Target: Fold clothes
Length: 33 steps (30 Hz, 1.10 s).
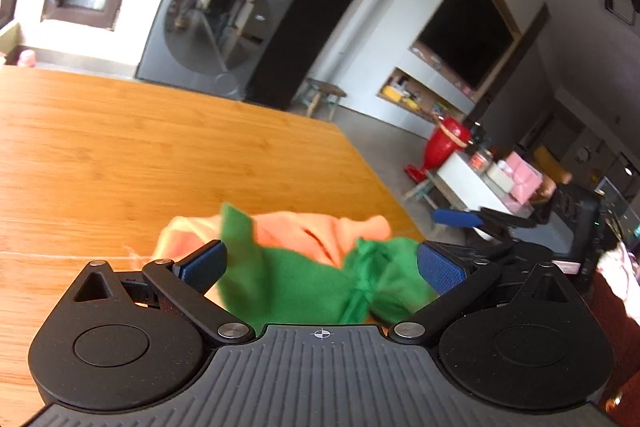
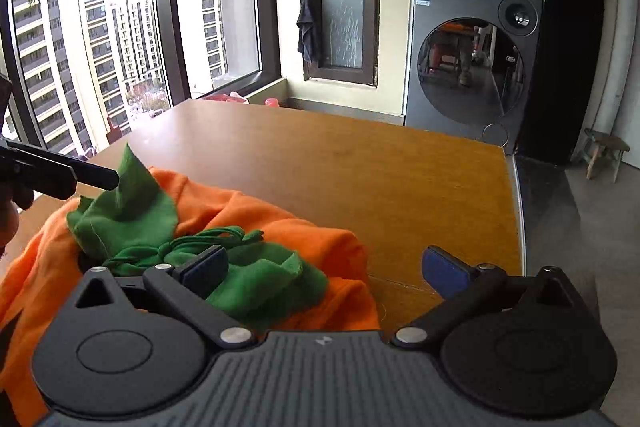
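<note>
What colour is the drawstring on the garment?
Green, like the lining; the drawstring shows best in the right wrist view.

A high-rise home: washing machine (image 2: 472, 63), wooden table (image 2: 360, 179), wall television (image 1: 468, 27).

The garment (image 2: 256, 223) was bright orange with green trim (image 2: 132, 211) and green cords. Both grippers were black with blue pads (image 1: 440, 269). The table (image 2: 360, 167) was honey-brown wood grain.

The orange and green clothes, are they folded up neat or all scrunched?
Scrunched. The orange garment lies in a lumpy heap on the wooden table, with its green part crumpled and tangled on top.
</note>
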Each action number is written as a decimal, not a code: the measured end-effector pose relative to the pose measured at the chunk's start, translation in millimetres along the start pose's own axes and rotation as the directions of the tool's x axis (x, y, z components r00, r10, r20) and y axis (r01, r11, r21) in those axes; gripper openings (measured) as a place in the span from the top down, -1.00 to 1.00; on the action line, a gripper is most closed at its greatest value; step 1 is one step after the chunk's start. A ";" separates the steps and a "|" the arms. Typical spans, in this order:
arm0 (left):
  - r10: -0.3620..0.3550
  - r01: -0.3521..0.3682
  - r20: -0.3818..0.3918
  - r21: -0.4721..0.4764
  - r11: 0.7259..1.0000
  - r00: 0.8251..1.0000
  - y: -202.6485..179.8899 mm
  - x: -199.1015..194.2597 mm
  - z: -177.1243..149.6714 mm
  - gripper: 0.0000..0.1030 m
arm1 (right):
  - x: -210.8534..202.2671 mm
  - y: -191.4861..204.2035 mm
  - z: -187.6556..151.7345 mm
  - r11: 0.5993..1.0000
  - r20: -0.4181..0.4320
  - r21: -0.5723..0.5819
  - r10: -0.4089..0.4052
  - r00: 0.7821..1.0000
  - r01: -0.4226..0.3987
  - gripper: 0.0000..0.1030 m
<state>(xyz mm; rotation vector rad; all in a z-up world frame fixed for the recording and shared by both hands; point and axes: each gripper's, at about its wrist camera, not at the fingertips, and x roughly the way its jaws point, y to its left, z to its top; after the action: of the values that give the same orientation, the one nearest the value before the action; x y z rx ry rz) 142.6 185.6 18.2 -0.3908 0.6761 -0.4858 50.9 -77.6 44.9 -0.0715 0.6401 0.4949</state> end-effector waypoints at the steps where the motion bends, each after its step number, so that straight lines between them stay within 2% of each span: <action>1: 0.035 -0.035 -0.014 -0.014 0.999 0.999 7.1 2.3 4.3 -1.00 | -0.6 -8.8 3.6 0.999 0.001 0.046 0.017 1.000 -0.017 -0.99; 4: 0.140 -0.144 -0.063 -0.052 0.988 0.988 29.0 10.4 16.9 -1.00 | 6.1 -36.4 9.8 0.981 -0.011 0.183 0.070 0.997 -0.067 -0.91; 6: 0.140 -0.143 -0.096 -0.027 0.989 0.986 32.4 19.8 18.0 -0.96 | 19.2 -52.4 8.8 0.961 -0.035 0.262 0.104 0.994 -0.092 -0.77; 8: 0.139 -0.140 -0.128 0.000 0.990 0.982 35.6 29.4 18.9 -0.95 | 35.5 -58.1 7.2 0.953 -0.068 0.286 0.123 0.990 -0.098 -0.61; 12: 0.138 -0.134 -0.164 0.035 0.990 0.977 37.8 44.9 18.4 -0.95 | 67.6 -53.5 0.2 0.954 -0.140 0.277 0.158 0.978 -0.114 -0.45; 16: 0.155 -0.139 -0.162 0.108 0.984 0.974 28.0 54.3 11.7 -0.93 | 74.8 -33.7 1.4 0.961 -0.146 0.221 0.203 0.968 -0.168 -0.38; 18: 0.164 -0.141 -0.161 0.144 0.979 0.973 23.0 59.1 8.3 -0.91 | 73.7 -20.2 1.6 0.965 -0.162 0.172 0.224 0.961 -0.196 -0.08; 19: 0.168 -0.142 -0.160 0.162 0.977 0.973 20.6 61.4 6.7 -0.87 | 72.9 -13.7 1.6 0.973 -0.168 0.134 0.207 0.964 -0.185 0.00; 21: 0.180 -0.152 -0.153 0.176 0.973 0.972 17.2 63.5 7.2 -0.48 | 73.0 -8.6 3.1 0.980 -0.172 0.097 0.189 0.967 -0.174 0.29; 22: 0.186 -0.158 -0.149 0.182 0.971 0.971 15.5 64.5 7.5 -0.37 | 74.2 -10.1 4.2 0.979 -0.170 0.105 0.192 0.967 -0.176 0.36; 23: 0.191 -0.163 -0.144 0.189 0.968 0.971 13.8 65.5 7.8 -0.07 | 75.7 -12.7 5.4 0.977 -0.168 0.114 0.195 0.966 -0.178 0.50; 24: 0.197 -0.168 -0.140 0.196 0.966 0.970 12.1 66.5 8.1 0.14 | 76.7 -15.4 6.1 0.976 -0.165 0.123 0.199 0.966 -0.180 0.62; 27: 0.214 -0.183 -0.128 0.215 0.959 0.968 7.1 69.4 9.1 0.52 | 79.5 -18.2 9.6 0.976 -0.152 0.121 0.196 0.969 -0.178 0.76; 31: 0.252 -0.226 -0.091 0.225 0.948 0.964 5.1 77.0 33.3 0.72 | 87.2 -11.2 28.9 0.989 -0.125 0.052 0.145 0.981 -0.140 0.82; 33: 0.260 -0.248 -0.026 0.227 0.942 0.965 -1.9 70.0 53.5 0.77 | 84.5 -10.0 46.5 0.991 -0.078 0.014 0.131 0.988 -0.131 0.83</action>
<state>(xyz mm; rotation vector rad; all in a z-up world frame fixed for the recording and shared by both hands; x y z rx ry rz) 225.5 155.8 22.7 -0.0762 0.7068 -0.3224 139.7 -41.0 31.6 -0.0409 0.7274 0.6187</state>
